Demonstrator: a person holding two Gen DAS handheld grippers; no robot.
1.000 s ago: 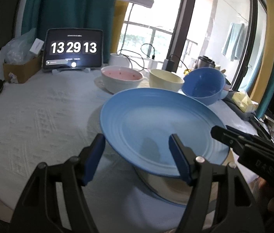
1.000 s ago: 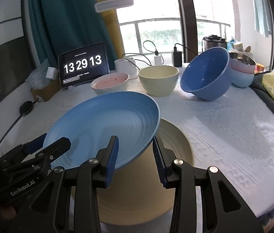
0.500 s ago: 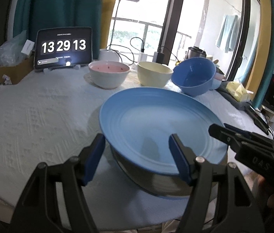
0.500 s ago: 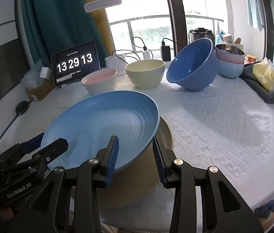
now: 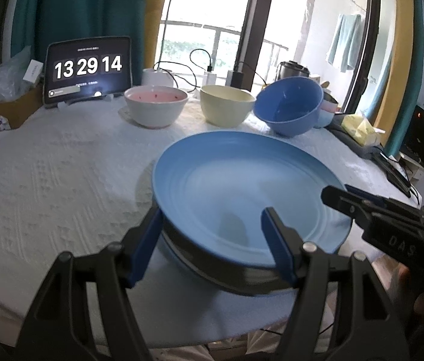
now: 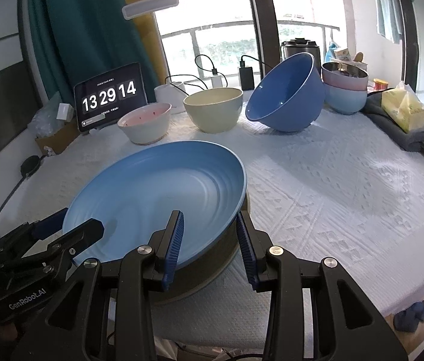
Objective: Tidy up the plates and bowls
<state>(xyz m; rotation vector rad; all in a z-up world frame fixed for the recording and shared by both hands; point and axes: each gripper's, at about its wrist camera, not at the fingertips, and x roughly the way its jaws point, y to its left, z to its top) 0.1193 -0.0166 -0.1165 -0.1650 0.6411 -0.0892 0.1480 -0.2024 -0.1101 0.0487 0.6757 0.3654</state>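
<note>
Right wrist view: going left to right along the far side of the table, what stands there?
Tablet clock → pink-lined bowl → cream bowl → tilted blue bowl → stacked bowls → yellow tissue pack.

My blue plate (image 5: 242, 186) looks smooth, faintly ridged and matt. The white cloth (image 5: 61, 186) under it is woven, with raised patterns

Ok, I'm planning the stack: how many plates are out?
2: the blue plate on top, and the tan plate directly beneath it. More may be hidden underneath.
</note>
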